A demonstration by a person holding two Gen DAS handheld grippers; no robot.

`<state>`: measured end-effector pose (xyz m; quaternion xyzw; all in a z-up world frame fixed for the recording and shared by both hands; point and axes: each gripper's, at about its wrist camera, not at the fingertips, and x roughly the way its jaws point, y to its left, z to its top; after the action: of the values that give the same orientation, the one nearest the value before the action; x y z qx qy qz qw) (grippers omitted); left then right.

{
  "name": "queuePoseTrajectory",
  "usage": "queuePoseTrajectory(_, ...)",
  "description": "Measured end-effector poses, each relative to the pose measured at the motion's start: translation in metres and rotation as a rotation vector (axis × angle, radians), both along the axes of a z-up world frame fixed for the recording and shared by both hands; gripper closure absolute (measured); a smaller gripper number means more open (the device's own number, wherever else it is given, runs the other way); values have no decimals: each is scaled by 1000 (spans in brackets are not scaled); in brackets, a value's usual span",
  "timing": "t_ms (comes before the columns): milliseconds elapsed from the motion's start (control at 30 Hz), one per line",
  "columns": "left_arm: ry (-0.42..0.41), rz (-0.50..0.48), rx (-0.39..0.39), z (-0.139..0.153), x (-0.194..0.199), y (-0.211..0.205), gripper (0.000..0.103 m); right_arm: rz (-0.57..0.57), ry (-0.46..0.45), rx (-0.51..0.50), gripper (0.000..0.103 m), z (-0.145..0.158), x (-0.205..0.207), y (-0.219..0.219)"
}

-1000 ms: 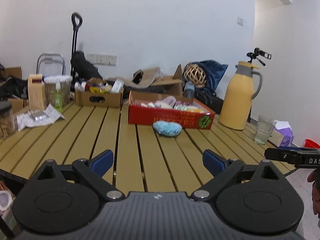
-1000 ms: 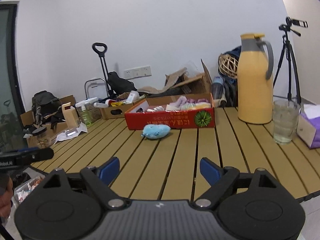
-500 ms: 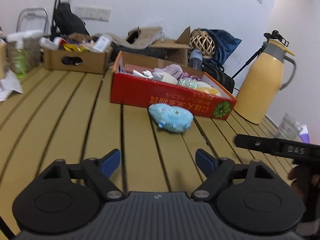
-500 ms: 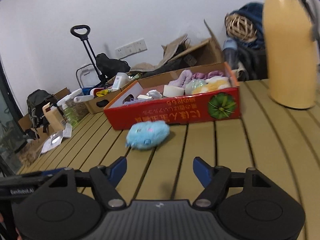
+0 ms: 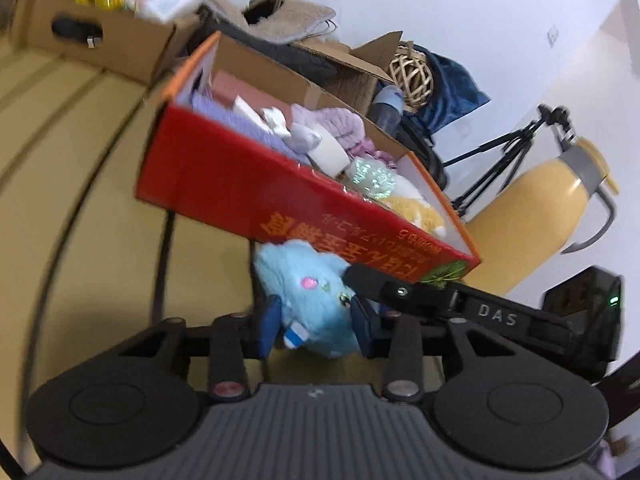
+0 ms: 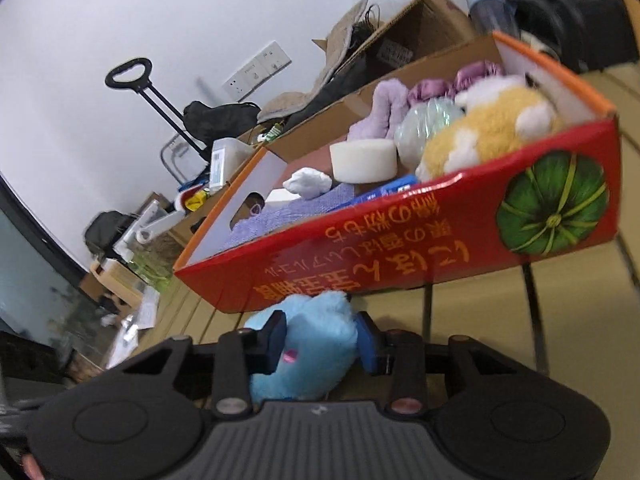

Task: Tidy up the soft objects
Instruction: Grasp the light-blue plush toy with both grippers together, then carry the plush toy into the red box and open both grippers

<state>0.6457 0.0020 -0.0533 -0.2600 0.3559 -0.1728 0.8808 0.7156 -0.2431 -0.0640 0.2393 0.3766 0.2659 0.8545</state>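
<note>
Blue plush (image 5: 310, 296) now clamped by both tongs (image 5: 316, 326) (image 6: 322, 344), jaws just closed.

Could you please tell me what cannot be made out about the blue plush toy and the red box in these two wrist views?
- Blue plush toy: its underside is hidden in both views; left claw and right claw cover its sides.
- Red box: its floor is buried under soft items.
- Cardboard box, left view: contents blurred.
</note>
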Motion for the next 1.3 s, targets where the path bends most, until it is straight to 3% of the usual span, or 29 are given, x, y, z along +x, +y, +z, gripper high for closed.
queuePoseTrajectory(433, -44, 3, 28, 9, -20, -9, 66, -8, -13, 6, 70, 6, -18, -4)
queuePoseTrajectory(567, -102, 11, 38, 32, -67, -18, 66, -26, -59, 24, 70, 28, -61, -11)
queuePoseTrajectory(700, -128, -21, 6, 54, -123, -24, 66, -47, -127, 3, 70, 58, -132, -20)
queuePoseTrajectory(933, -275, -64, 30, 98, -205, -42, 66, -64, -258, 10, 70, 112, -230, -40)
queuePoseTrajectory(1133, -318, -62, 28, 112, -230, -48, 66, -62, -311, 1, 70, 133, -267, -45)
queuePoseTrajectory(1300, -339, -60, 31, 122, -212, -44, 66, -64, -353, -19, 70, 144, -258, -40)
